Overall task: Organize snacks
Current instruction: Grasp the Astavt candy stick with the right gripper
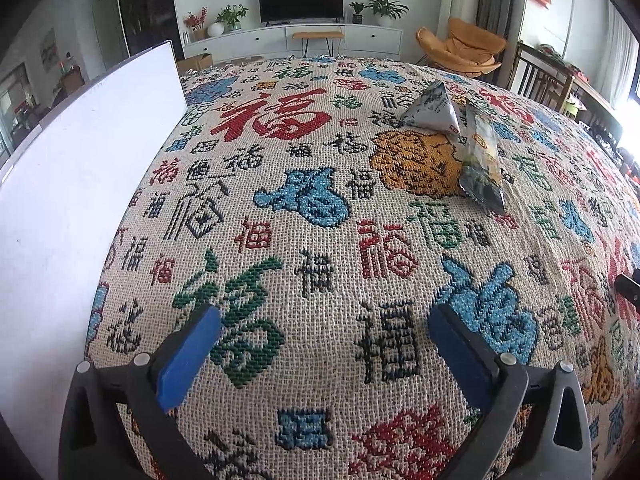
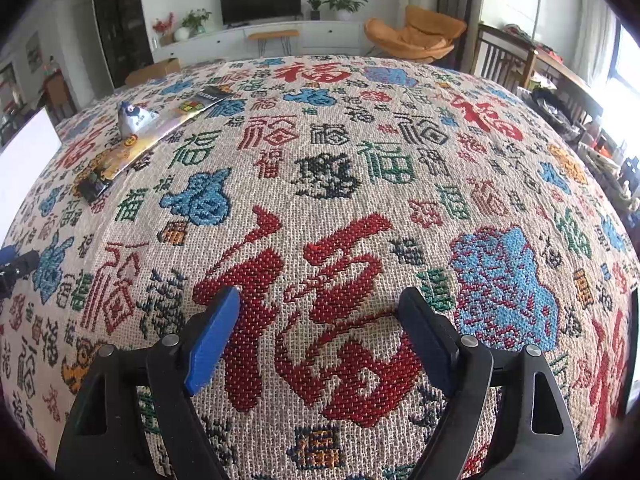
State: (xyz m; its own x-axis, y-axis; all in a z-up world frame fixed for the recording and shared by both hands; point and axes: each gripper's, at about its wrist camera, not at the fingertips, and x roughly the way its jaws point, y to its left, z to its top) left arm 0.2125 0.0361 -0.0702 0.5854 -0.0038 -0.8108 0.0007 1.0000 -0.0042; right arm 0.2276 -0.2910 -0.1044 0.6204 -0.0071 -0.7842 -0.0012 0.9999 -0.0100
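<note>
Two snacks lie on the patterned woven tablecloth. One is a grey-white pyramid-shaped packet; the other, a long flat dark and yellow packet, touches it. They sit far ahead and to the right of my left gripper, which is open and has only cloth between its blue pads. The right wrist view has the pyramid packet and the long packet at the far left. My right gripper hangs open over a big red character, well apart from both.
A white flat-sided box or board stands along the table's left side, and is also seen as a white panel. Beyond the far edge are a TV cabinet, an orange chair and dark wooden chairs.
</note>
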